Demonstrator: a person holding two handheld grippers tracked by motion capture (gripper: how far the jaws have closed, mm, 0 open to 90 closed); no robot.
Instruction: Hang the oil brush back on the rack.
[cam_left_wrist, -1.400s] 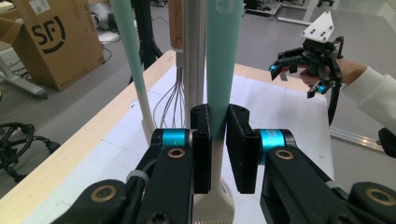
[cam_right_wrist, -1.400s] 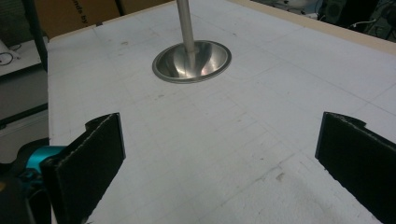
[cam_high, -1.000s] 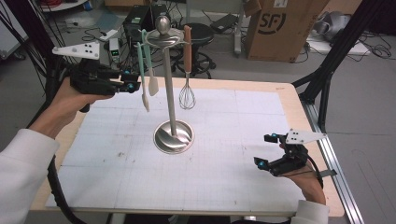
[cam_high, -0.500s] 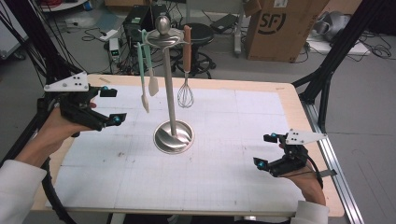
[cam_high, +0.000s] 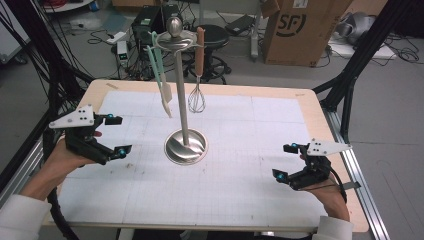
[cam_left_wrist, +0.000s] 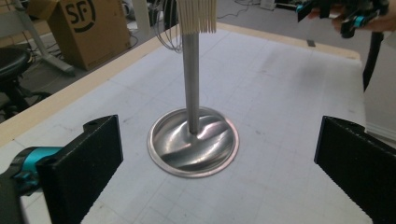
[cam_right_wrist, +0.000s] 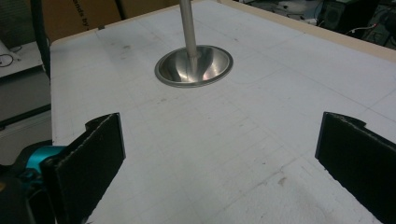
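Note:
A steel utensil stand (cam_high: 186, 145) rises from a round base (cam_left_wrist: 193, 141) in the middle of the white gridded mat (cam_high: 240, 165). From its top hang a pale green spatula (cam_high: 159, 75) and a whisk (cam_high: 197, 97) with a brown handle. My left gripper (cam_high: 116, 135) is open at the mat's left side, well clear of the stand, with nothing between its jaws. My right gripper (cam_high: 285, 161) is open low at the right front, empty too. The right gripper view looks across the mat at the stand's base (cam_right_wrist: 194, 65). The far gripper (cam_left_wrist: 348, 14) shows at the top right of the left gripper view.
The wooden table edge (cam_high: 320, 100) borders the mat. Beyond the table stand a cardboard box (cam_high: 295, 30), a black stool (cam_high: 215, 40) and electronics with cables on the floor. Black frame legs (cam_high: 350, 85) stand at the right. A pale comb-like utensil end (cam_left_wrist: 198, 14) hangs above the base.
My left gripper let go of the spatula at the stand, opened, and drew back left and toward the person. The spatula now hangs free. The right gripper stayed put.

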